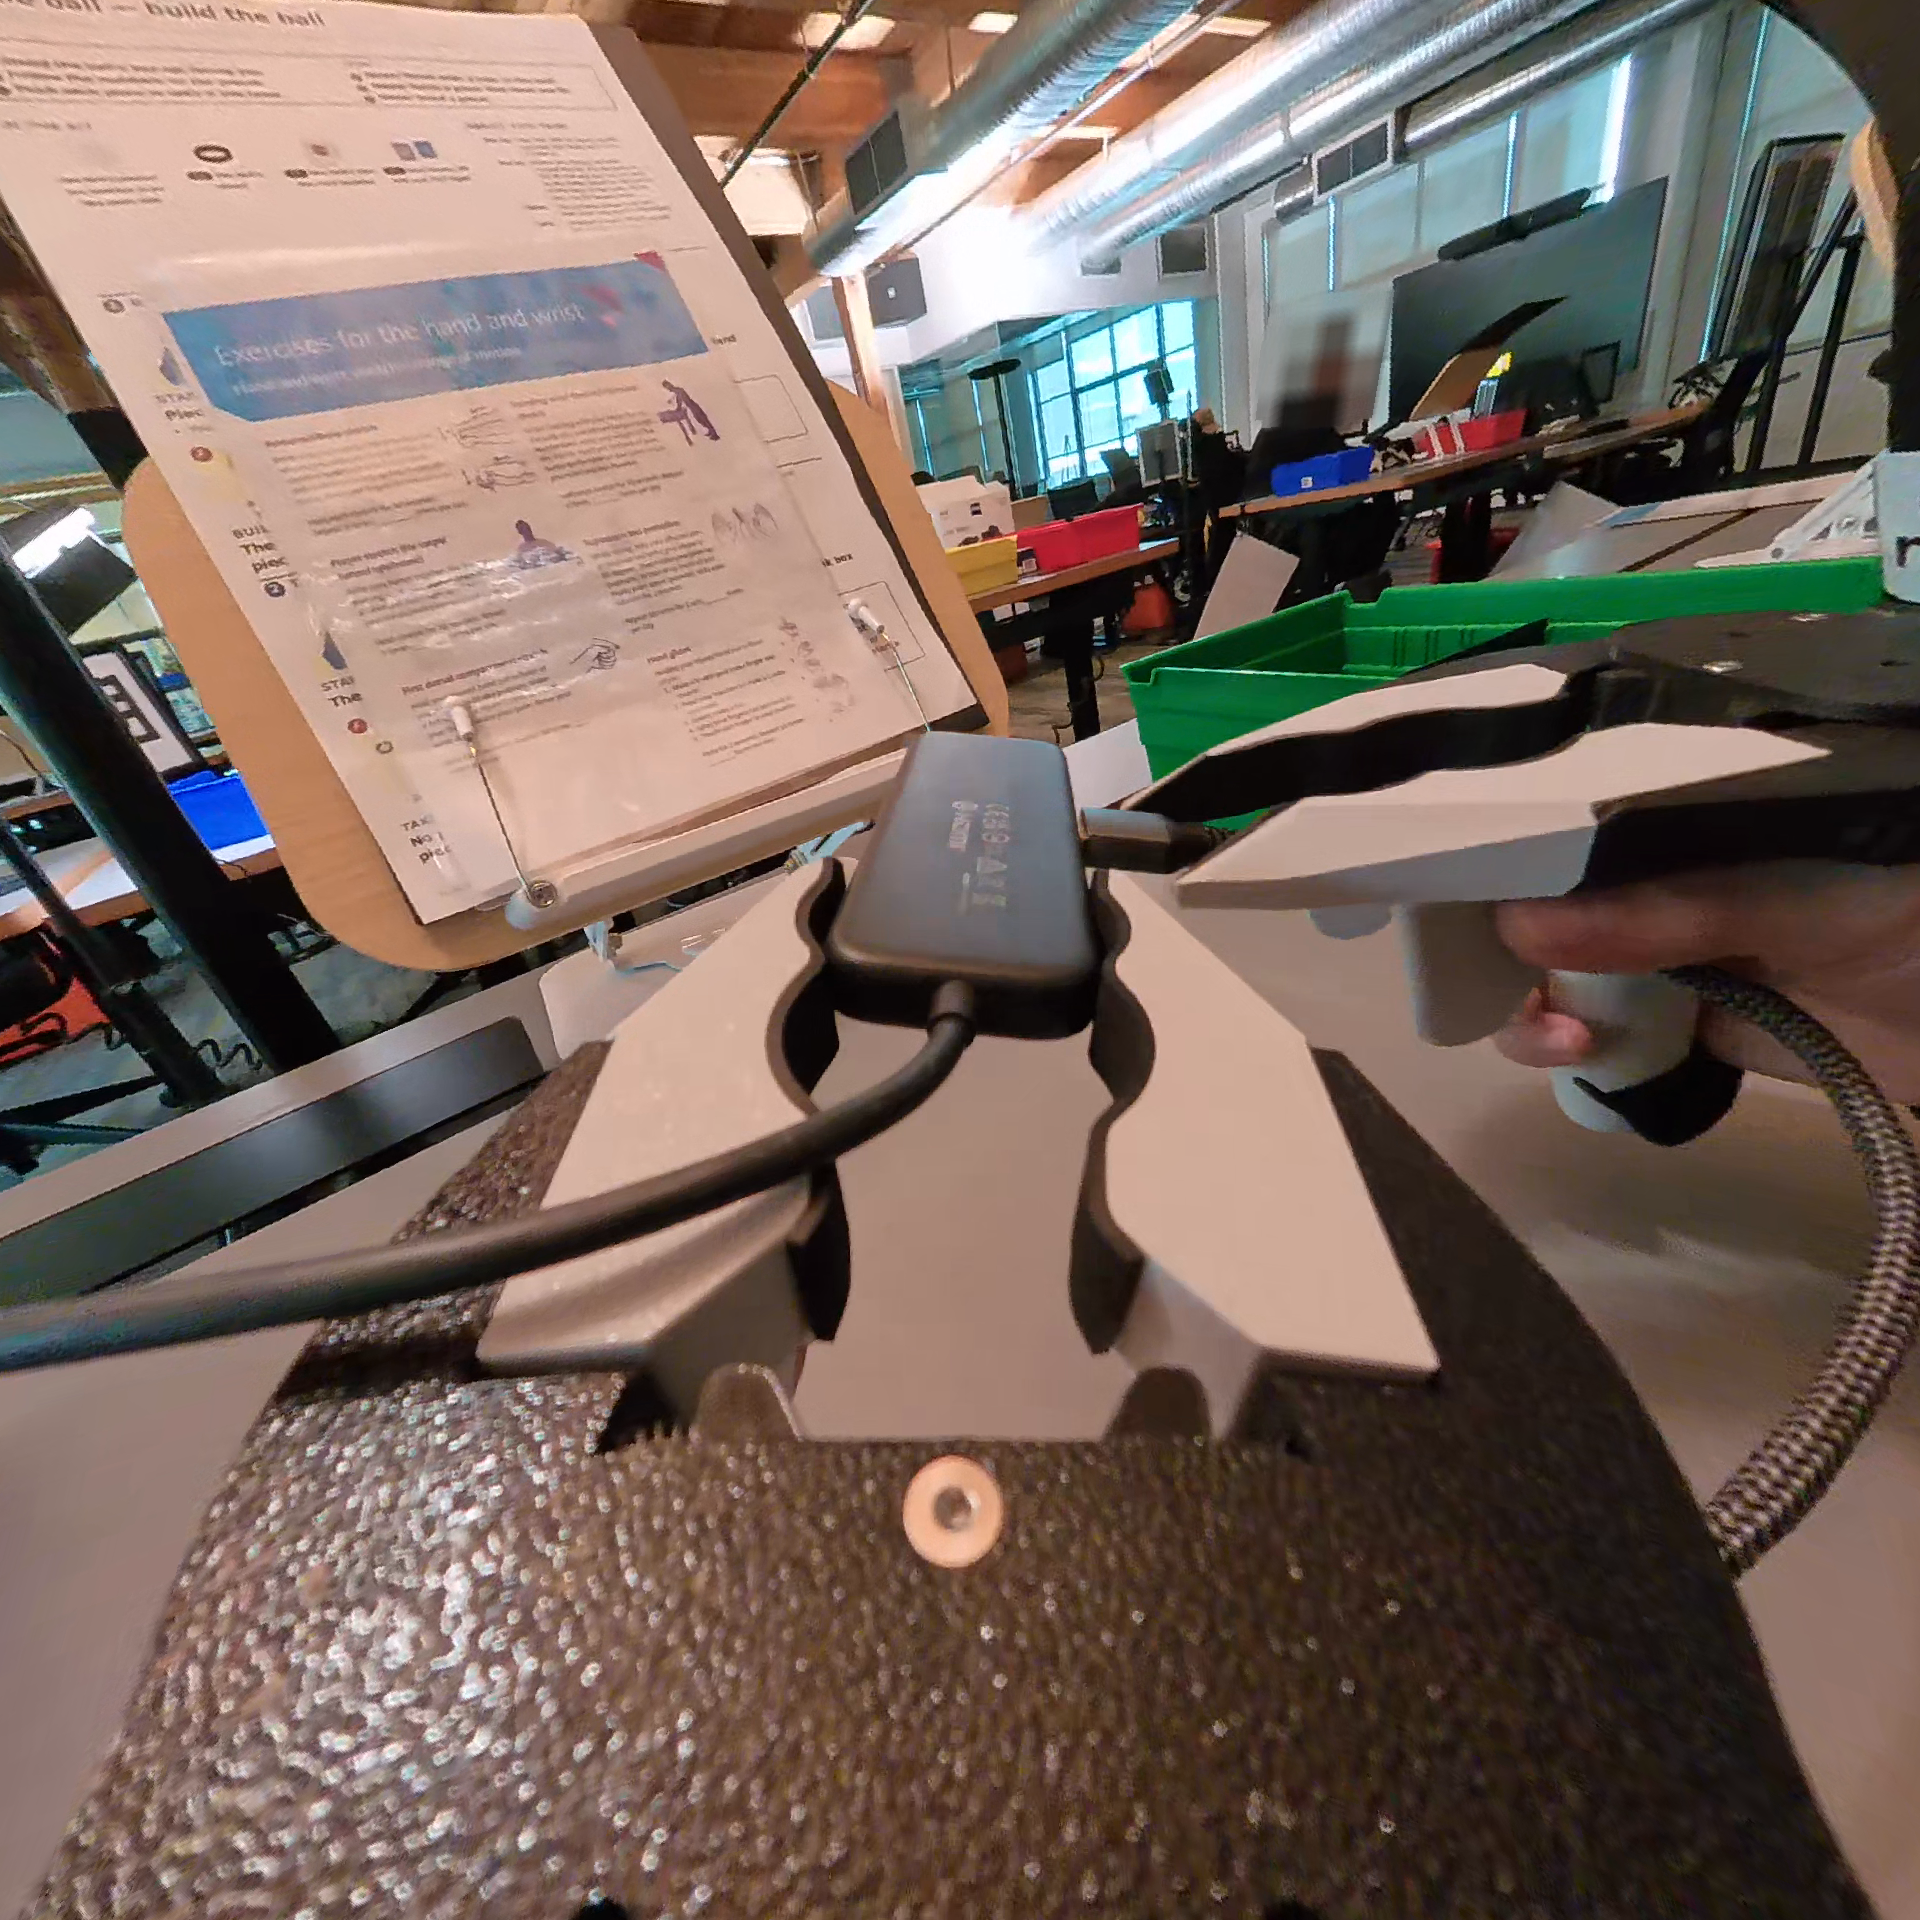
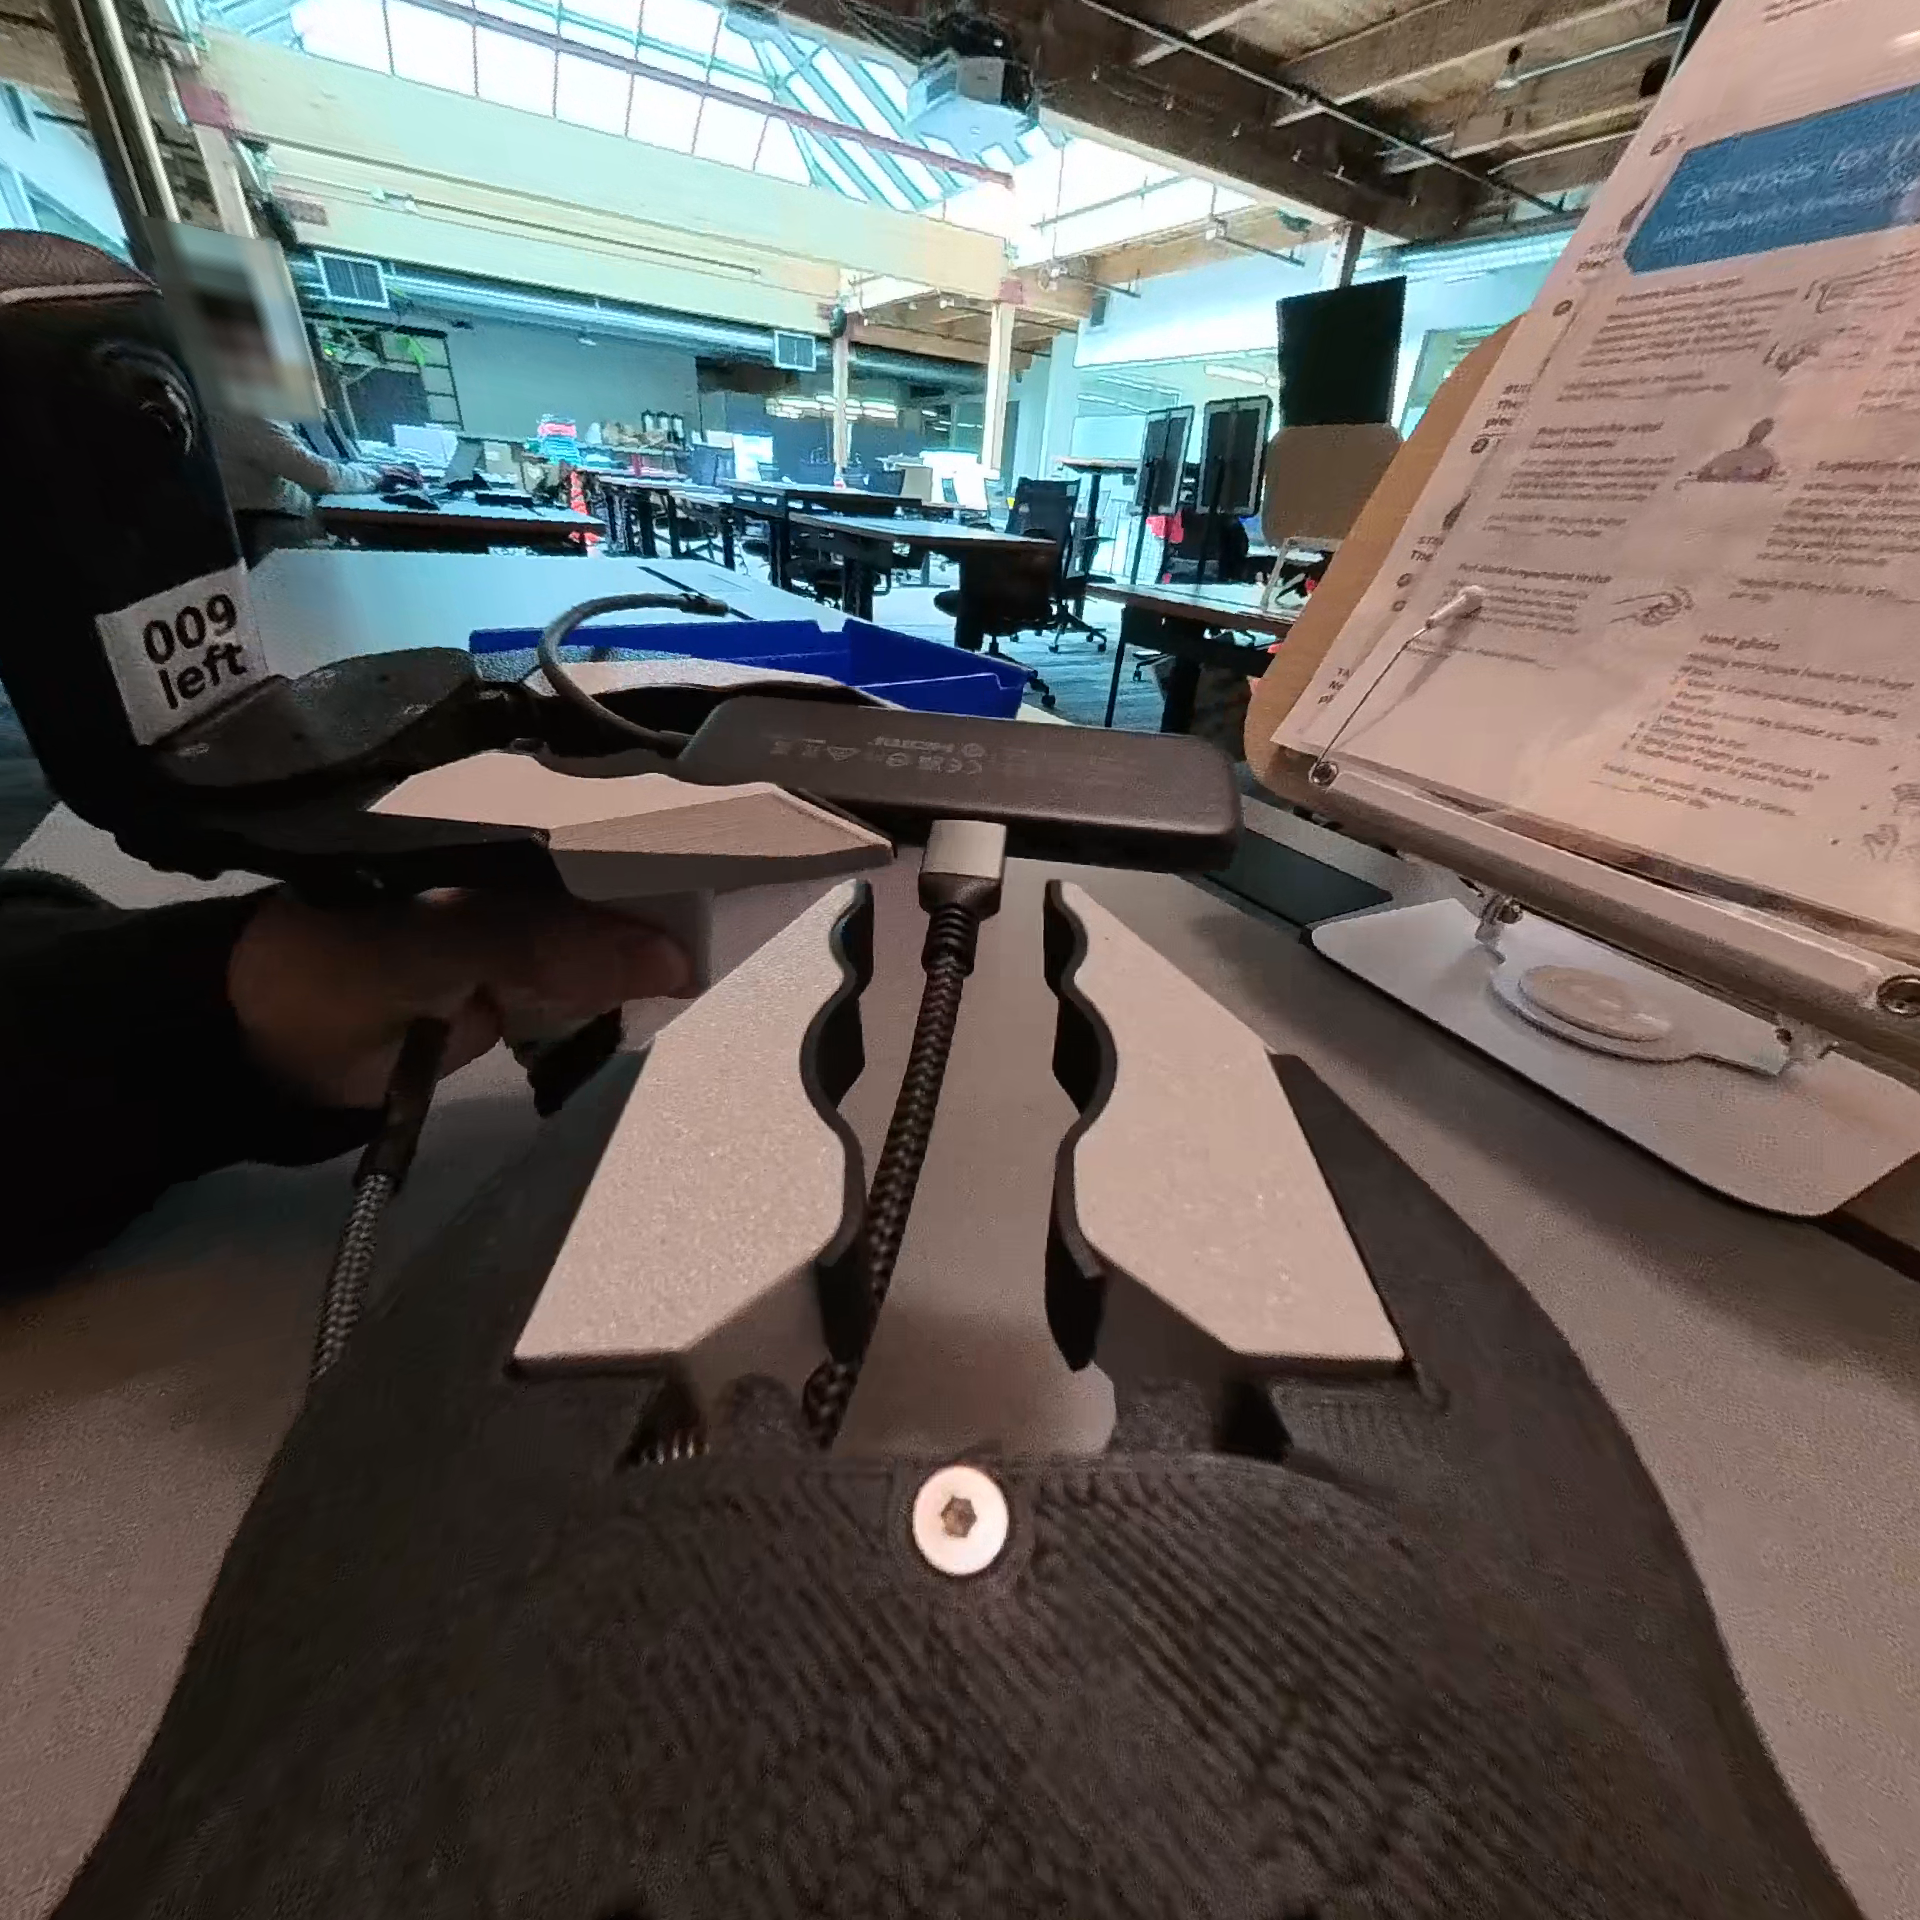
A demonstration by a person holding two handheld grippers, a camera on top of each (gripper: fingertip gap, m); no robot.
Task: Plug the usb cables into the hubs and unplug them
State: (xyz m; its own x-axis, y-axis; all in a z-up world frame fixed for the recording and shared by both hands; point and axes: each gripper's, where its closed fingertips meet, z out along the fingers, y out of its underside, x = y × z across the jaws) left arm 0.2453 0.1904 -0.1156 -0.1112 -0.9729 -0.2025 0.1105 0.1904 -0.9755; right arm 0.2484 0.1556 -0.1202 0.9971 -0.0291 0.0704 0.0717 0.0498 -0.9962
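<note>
braided cable (image 2: 925, 1049) between spread right gripper (image 2: 956, 914), plug seated in hub (image 2: 966, 774). left gripper (image 1: 961, 935) pinching hub above desk (image 1: 1558, 1195). probably light, stiff, slick; best gripped at metal plug (image 2: 961, 847).

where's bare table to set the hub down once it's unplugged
Bare grey table lies right of the left gripper, bordered by the braided cable. Crowded ahead: the document stand and green bin sit just past the hub.
</note>
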